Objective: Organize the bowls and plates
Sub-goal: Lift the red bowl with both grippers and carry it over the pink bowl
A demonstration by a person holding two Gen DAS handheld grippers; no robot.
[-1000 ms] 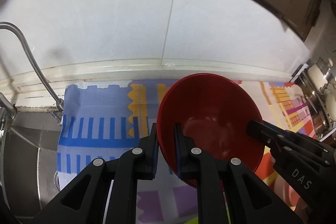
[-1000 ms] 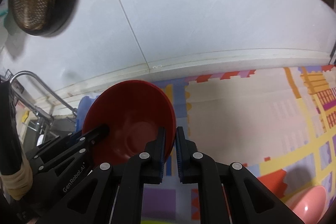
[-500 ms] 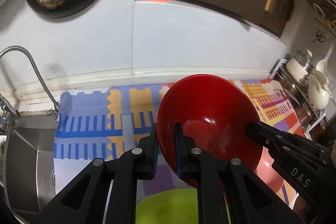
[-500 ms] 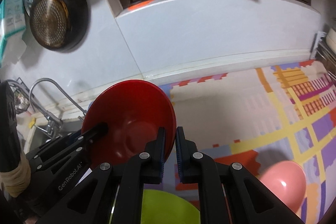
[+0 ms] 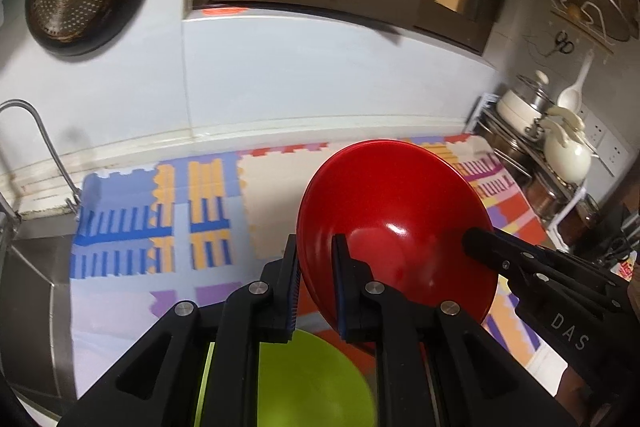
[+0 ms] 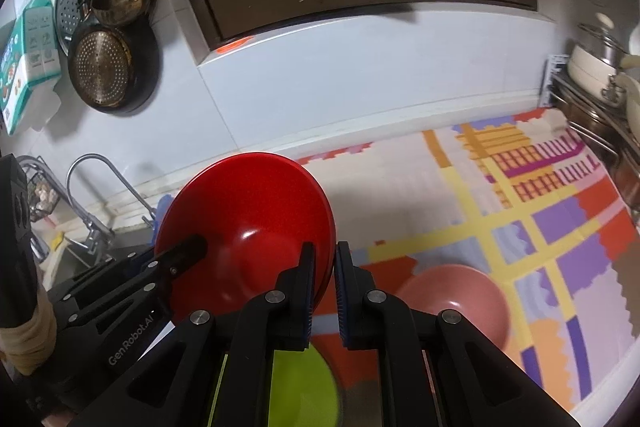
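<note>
Dim indoor light, motion blur, strong fisheye edge distortion.

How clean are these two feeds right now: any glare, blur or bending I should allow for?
Left wrist view: small glare spots on the red bowl, mat pattern smeared, counter edge bowed by fisheye. Right wrist view: sharper, one highlight inside the bowl, cabinets curved.

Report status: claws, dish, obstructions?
Both claws, left and right, shut on red bowl, held tilted above mat. Green bowl beneath. Pink bowl right.
</note>
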